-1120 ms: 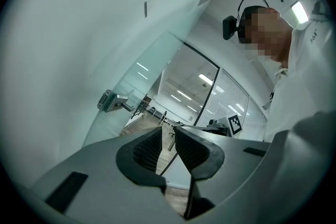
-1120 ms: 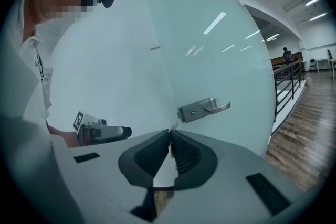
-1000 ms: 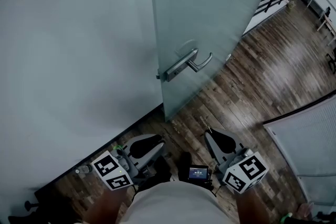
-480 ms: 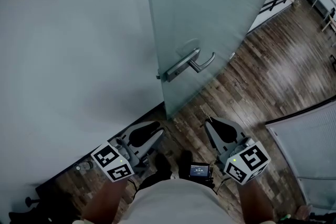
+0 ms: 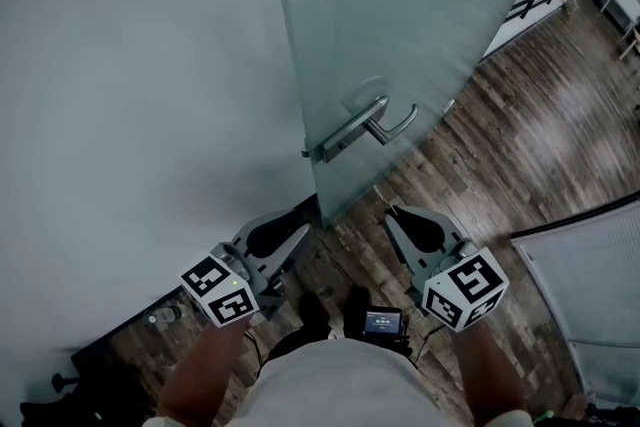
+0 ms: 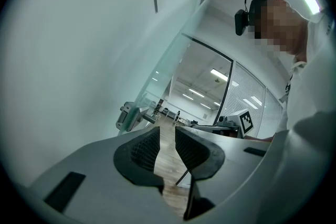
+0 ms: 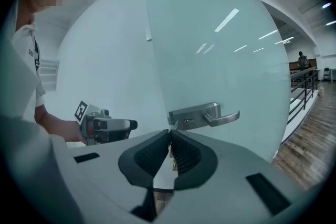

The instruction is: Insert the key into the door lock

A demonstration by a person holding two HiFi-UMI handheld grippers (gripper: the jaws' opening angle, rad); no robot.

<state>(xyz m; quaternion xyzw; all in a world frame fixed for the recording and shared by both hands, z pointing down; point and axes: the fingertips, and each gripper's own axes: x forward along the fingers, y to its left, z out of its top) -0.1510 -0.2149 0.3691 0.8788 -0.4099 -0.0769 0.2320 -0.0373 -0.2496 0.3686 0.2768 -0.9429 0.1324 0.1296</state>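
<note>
Glass door (image 5: 400, 15), frosted, stands above the wood floor (image 5: 540, 135), with its metal handle (image 5: 375, 127) as reference. Left gripper (image 6: 167, 131) sits below and left of the handle, well apart from it, with jaws moderately apart and nothing between them. Right gripper (image 7: 169, 132) sits below the handle, its jaws pinched together on the key (image 7: 174, 124). The key tip points towards the lock (image 7: 185, 121), just left of the handle, and is not yet inserted.
</note>
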